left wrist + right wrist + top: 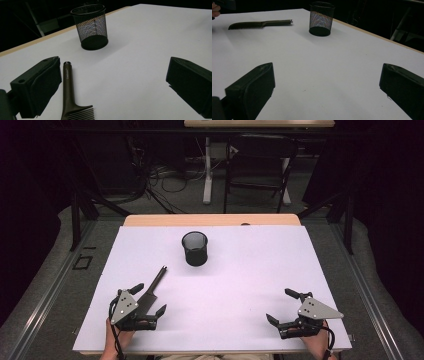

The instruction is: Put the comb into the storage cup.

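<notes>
A dark comb lies flat on the white table top, its handle pointing toward a black mesh cup that stands upright near the back middle. My left gripper is open, and the comb's toothed end lies between its jaws. In the left gripper view the comb sits close beside the left jaw, with the cup ahead. My right gripper is open over bare table at the front right, holding nothing. Its view has the comb and the cup far off.
A wooden strip runs along the table's far edge. Behind it stand a dark chair and a white table leg among floor cables. The person's other hand shows at the top left of the right gripper view.
</notes>
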### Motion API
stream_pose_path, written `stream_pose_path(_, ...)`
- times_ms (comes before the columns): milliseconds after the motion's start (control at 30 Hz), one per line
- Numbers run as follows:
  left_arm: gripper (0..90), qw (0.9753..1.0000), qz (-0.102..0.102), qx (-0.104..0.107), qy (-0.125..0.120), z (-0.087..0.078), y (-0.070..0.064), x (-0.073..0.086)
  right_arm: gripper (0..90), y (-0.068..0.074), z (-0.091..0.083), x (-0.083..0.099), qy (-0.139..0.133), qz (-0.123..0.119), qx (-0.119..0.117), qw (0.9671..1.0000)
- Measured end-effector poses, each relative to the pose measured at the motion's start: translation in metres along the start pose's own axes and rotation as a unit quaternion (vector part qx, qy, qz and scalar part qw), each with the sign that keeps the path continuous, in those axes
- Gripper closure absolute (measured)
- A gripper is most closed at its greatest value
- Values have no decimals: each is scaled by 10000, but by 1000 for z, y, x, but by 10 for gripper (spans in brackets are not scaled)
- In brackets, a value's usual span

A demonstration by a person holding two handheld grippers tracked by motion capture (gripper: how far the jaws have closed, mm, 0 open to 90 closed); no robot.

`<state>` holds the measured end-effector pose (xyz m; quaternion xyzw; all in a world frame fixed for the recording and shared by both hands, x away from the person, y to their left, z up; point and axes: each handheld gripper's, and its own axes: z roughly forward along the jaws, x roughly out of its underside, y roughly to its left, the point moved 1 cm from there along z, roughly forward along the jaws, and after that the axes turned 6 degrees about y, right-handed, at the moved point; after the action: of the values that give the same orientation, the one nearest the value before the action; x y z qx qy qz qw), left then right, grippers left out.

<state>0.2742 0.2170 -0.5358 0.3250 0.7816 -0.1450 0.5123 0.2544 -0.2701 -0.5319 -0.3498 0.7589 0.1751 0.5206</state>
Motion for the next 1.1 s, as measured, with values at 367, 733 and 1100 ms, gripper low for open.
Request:
stream_pose_path(367,2,9998,-13,10,187,14,2,-9,0,0,0,0,3,-3,-3,10000)
stream_pose_path(733,0,9994,-29,14,330,28,3,-18,0,0,1,0,4,-6,-14,10000)
stream_pose_path(1100,0,9987,-26,-25,504,36,7,-24,0,-1,1,0,59,-16,-23,10000)
